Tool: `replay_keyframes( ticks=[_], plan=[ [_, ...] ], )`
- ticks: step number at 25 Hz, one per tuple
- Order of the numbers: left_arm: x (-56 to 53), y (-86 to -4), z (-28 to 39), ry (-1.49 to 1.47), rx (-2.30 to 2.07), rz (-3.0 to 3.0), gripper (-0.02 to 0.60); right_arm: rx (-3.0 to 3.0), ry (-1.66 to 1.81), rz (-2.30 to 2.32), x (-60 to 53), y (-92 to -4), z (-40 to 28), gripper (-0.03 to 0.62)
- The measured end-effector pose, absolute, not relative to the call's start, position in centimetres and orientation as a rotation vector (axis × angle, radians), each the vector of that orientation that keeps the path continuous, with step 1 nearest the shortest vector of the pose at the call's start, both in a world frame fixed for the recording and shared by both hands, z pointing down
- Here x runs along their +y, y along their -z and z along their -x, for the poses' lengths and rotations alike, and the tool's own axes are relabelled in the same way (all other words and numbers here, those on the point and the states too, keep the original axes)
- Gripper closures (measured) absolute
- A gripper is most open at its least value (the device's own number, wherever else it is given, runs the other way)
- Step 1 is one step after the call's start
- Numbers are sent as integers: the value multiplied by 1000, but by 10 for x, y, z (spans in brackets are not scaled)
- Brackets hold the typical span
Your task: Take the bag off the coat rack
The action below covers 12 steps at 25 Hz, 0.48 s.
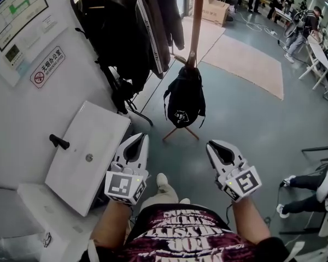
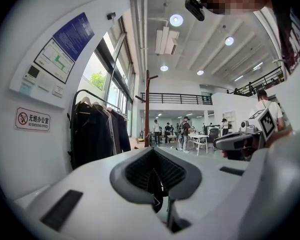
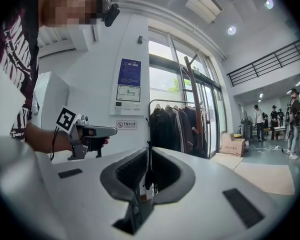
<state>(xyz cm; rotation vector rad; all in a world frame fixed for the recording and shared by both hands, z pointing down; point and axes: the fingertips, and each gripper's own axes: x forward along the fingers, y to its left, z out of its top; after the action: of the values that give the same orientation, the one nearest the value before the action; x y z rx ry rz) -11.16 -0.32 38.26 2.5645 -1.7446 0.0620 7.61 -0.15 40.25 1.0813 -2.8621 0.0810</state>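
A black backpack (image 1: 185, 98) hangs low on the brown pole of the coat rack (image 1: 196, 21), its straps over a hook. Both grippers are held close to the person's body, a good way short of the bag. My left gripper (image 1: 138, 138) is shut with nothing in it and points toward the rack's foot. My right gripper (image 1: 212, 145) stands level with it to the right, jaws together and empty. The left gripper view looks along the closed jaws (image 2: 153, 151) at the pole (image 2: 147, 109). The right gripper view (image 3: 149, 151) shows the pole (image 3: 194, 104) and the left gripper (image 3: 87, 134).
A white sink (image 1: 87, 152) with a black tap (image 1: 59, 142) stands against the wall on the left. Dark coats (image 1: 126, 31) hang on a rail behind the pole. A pale rug (image 1: 251, 59) lies beyond. A seated person's legs (image 1: 303, 182) are at the right edge.
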Motion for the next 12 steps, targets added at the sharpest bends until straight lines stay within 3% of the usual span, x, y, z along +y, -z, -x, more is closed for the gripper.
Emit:
replay_keyframes(
  ticks=[12],
  plan=[
    [-72,-396,128,-112,-1701,-2571,575,-2841,-149,-1109,-67,-420,-61,564]
  ],
)
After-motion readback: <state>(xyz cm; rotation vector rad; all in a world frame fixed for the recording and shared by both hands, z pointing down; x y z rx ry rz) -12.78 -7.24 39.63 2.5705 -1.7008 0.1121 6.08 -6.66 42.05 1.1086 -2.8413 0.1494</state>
